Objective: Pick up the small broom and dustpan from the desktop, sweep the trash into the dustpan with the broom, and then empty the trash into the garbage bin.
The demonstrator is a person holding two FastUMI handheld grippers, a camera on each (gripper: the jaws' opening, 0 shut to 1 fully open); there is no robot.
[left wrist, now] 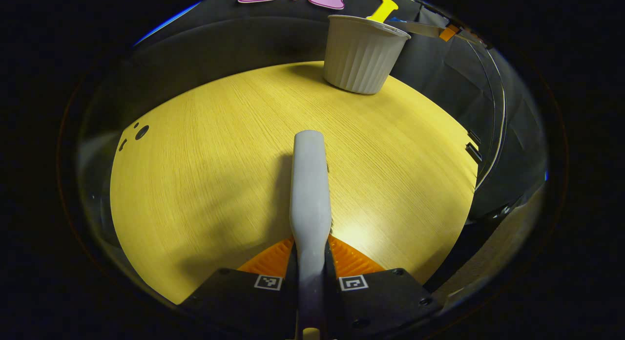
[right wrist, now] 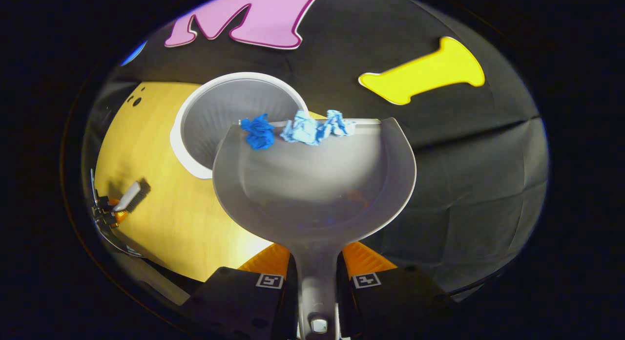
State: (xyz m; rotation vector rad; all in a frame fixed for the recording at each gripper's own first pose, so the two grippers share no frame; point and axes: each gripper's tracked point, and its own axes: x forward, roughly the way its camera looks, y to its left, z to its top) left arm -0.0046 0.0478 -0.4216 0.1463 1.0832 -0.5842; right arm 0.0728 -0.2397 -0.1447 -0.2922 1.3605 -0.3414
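In the left gripper view my left gripper (left wrist: 311,262) is shut on the grey broom (left wrist: 309,193), which points forward low over the wooden table (left wrist: 205,183). The white ribbed garbage bin (left wrist: 362,54) stands at the table's far edge. In the right gripper view my right gripper (right wrist: 317,269) is shut on the handle of the grey dustpan (right wrist: 315,179), held tilted with its front lip over the bin (right wrist: 229,105). Crumpled dark blue paper (right wrist: 258,131) and light blue paper (right wrist: 312,128) lie at that lip. The left gripper with the broom (right wrist: 128,195) shows small at the far left.
Small round holes (left wrist: 138,133) mark the table's far left corner. Black cloth wall surrounds the table behind and to the right. The table's right edge (left wrist: 468,149) drops off beside the bin.
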